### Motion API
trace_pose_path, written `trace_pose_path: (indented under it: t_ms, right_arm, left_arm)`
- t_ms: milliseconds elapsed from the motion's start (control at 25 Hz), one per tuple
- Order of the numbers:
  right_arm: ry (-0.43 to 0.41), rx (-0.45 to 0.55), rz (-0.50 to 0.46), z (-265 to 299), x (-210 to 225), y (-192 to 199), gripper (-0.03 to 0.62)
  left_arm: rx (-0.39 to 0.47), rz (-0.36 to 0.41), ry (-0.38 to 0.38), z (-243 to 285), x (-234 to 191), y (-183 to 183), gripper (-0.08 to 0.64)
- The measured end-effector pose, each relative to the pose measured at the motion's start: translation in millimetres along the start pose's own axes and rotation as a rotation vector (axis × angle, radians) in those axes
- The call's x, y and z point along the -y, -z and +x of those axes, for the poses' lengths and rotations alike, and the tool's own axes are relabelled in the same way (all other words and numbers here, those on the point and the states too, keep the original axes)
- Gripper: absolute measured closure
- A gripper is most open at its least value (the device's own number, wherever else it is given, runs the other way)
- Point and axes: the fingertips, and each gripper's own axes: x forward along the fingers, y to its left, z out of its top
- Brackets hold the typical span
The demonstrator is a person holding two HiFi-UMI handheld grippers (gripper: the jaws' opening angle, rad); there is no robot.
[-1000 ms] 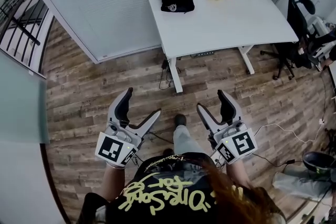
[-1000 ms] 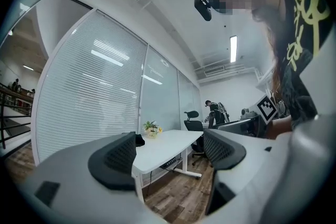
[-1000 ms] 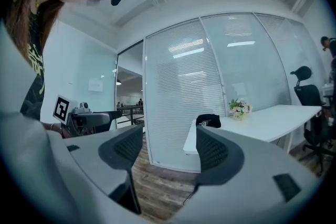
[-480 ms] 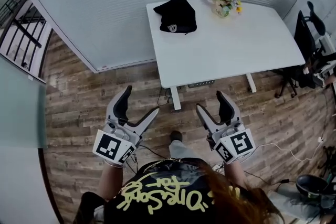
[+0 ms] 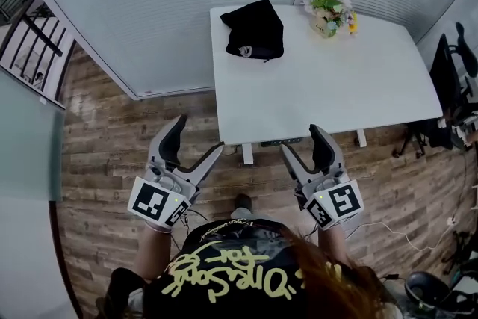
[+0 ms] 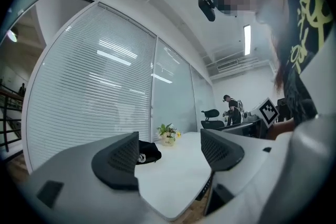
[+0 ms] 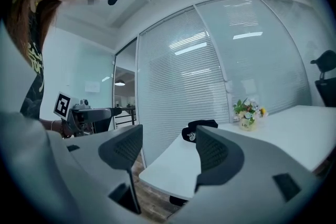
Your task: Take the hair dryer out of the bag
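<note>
A black bag (image 5: 254, 30) lies at the far left corner of the white table (image 5: 336, 86); it also shows as a dark lump in the left gripper view (image 6: 148, 152) and the right gripper view (image 7: 198, 128). No hair dryer is visible. My left gripper (image 5: 198, 138) hovers over the floor just short of the table's near edge. It is open, its jaws have just been closing a little, and nothing is between them (image 6: 169, 152). My right gripper (image 5: 302, 140) is level with it, at the table's near edge, open and empty (image 7: 168, 152).
A small pot of flowers (image 5: 328, 15) stands at the table's back, right of the bag. A glass wall with blinds (image 5: 164, 4) runs behind the table. An office chair (image 5: 457, 63) is at the right, and cables (image 5: 396, 235) trail over the wooden floor.
Both grippers have moved forward toward the table, which now sits closer and lower in the head view. The left jaws look slightly narrower.
</note>
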Motion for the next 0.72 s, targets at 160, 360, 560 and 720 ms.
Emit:
trace_pose_path:
  t_ms: [160,360,560,720]
  right_arm:
    - [-0.023,-0.004,0.008,12,13,4,0.291]
    - [-0.048,-0.013,0.029,21,12,14,0.291]
    - [-0.057,-0.032,0.062,26,20,16,0.291]
    - [-0.052,-0.02,0.08,25,25,10,0.291]
  left_arm:
    - [-0.016,0.036,-0.01,15,1,1,0.198]
    - [-0.043,0.007,-0.036,10,-10,12,0.206]
    - [-0.037,-0.009,-0.055,16,-17,16,0.227]
    - [-0.034,0.004,-0.027,27,-11,16,0.233]
